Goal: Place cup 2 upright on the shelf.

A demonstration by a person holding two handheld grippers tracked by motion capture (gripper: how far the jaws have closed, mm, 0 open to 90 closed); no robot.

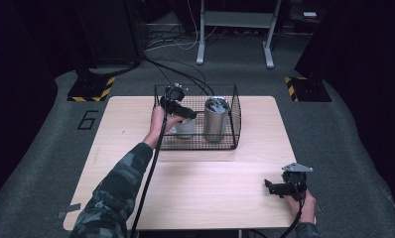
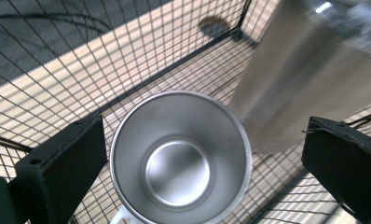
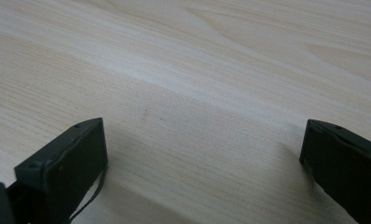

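A black wire basket (image 1: 233, 106) stands at the far middle of the wooden table (image 1: 195, 188). Inside it, a short steel mug (image 1: 185, 128) sits at the left and a tall steel tumbler (image 1: 216, 119) at the right. My left gripper (image 1: 186, 113) hovers over the mug, open. In the left gripper view the empty mug (image 2: 180, 158) lies between the spread jaws, with the tumbler (image 2: 305, 88) beside it and the basket mesh (image 2: 72, 70) underneath. My right gripper (image 1: 271, 187) rests low over the near right of the table, open, with bare wood (image 3: 197, 93) between its jaws.
Cables (image 1: 180, 69) run from the floor behind the basket. A metal frame's legs (image 1: 201, 44) stand farther back. Black floor stands with yellow-striped bases (image 1: 91, 89) flank the table's far corners. A "6" mark (image 1: 88, 119) lies on the carpet at the left.
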